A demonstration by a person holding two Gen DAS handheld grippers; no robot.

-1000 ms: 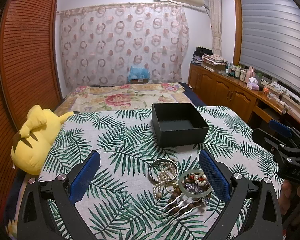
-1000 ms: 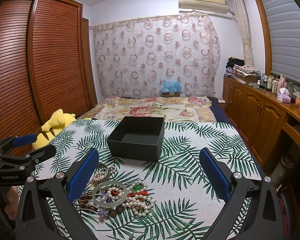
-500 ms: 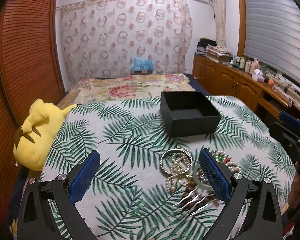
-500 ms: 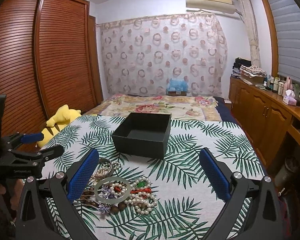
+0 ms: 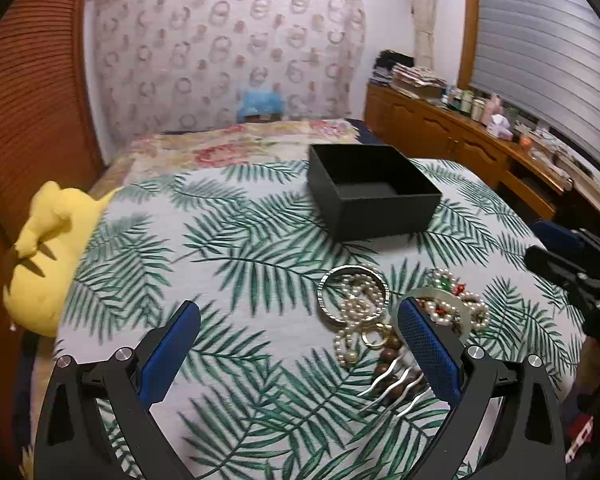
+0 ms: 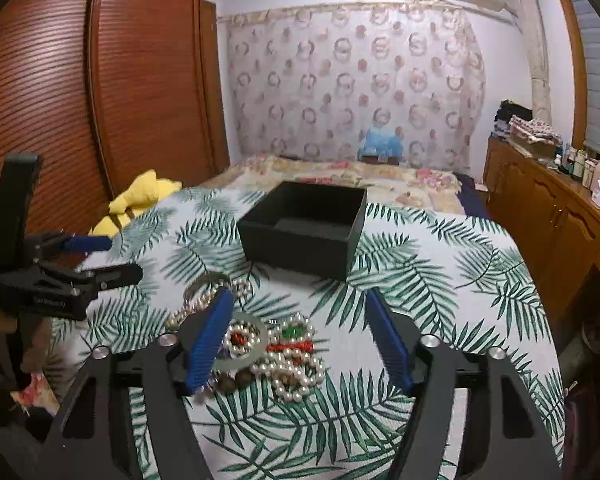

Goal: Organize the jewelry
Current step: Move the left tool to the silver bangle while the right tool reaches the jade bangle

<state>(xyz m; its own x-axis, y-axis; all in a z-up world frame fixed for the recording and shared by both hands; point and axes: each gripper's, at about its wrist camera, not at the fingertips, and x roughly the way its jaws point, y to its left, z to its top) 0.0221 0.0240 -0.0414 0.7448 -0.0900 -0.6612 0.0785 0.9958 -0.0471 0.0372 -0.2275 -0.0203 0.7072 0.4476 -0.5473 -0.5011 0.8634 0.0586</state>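
A pile of jewelry lies on the palm-leaf tablecloth [image 5: 228, 248]: a silver bangle [image 5: 353, 293] around pearls, a pale jade bangle [image 6: 241, 345], pearl strands with red and green beads [image 6: 297, 349], and a metal hair comb [image 5: 396, 385]. Behind it stands an open black box [image 5: 374, 196] [image 6: 305, 229] with nothing visible inside. My left gripper [image 5: 298, 312] is open, and the pile lies by its right finger. My right gripper [image 6: 299, 301] hangs over the pile with its jaws closing; the beads lie between them, untouched by the pads.
A yellow plush toy [image 5: 46, 256] sits at the table's left edge. A bed with a floral cover [image 6: 340, 172] lies beyond the box. Wooden cabinets [image 6: 548, 208] run along the right and a louvred wardrobe [image 6: 100, 100] along the left.
Both grippers have sunk toward the table and tilted down, so the pile looks nearer. The right gripper's jaws have narrowed. The pile now sits by the left gripper's right finger.
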